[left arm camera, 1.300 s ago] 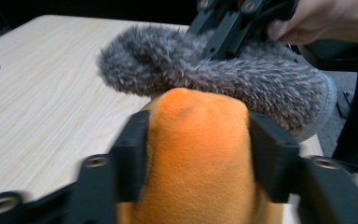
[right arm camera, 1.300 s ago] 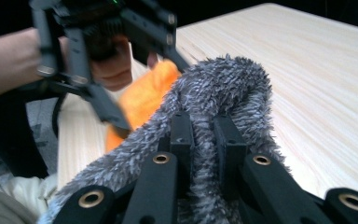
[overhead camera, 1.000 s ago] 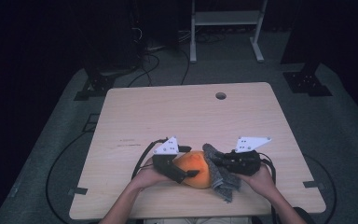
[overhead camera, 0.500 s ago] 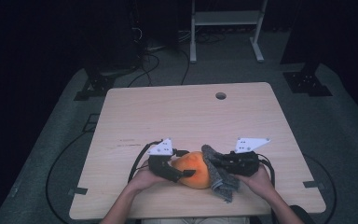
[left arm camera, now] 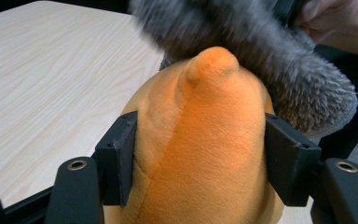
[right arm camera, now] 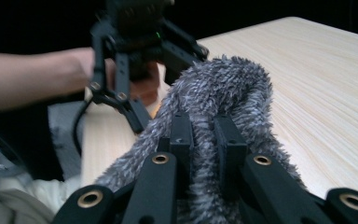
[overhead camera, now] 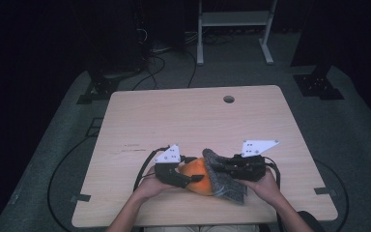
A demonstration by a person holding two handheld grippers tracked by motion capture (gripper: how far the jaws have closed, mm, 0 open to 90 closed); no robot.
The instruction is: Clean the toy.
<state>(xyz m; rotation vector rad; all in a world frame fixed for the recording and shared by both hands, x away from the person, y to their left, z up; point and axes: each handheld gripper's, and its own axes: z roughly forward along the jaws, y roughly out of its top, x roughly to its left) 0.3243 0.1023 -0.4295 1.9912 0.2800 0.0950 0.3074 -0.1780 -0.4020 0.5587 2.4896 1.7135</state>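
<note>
The wooden table (overhead camera: pixel 193 125) is the biggest thing here. It fills the middle of the high view, and a small round hole (overhead camera: pixel 229 99) sits near its far edge, a little right of the middle.

Next come my two arms, which come up from the bottom of that view.

My left gripper (overhead camera: pixel 189 180) is at the lower middle of the high view, just left of the soft toy. In the left gripper view my two black jaws press on both sides of the orange plush (left arm camera: pixel 200 140). They have just been closing in, and now the pads (left arm camera: pixel 121 163) touch the orange part and squeeze it.

My right gripper (overhead camera: pixel 221 166) is just right of the toy. In the right gripper view my jaws are pinched tight together, with the grey fuzzy cover (right arm camera: pixel 219 102) caught between them.

The grey cover (overhead camera: pixel 224 179) lies like a soft pocket, and the orange plush (overhead camera: pixel 198 175) pokes out of its left side. Both rest on the table near its front edge, between my two grippers.
</note>
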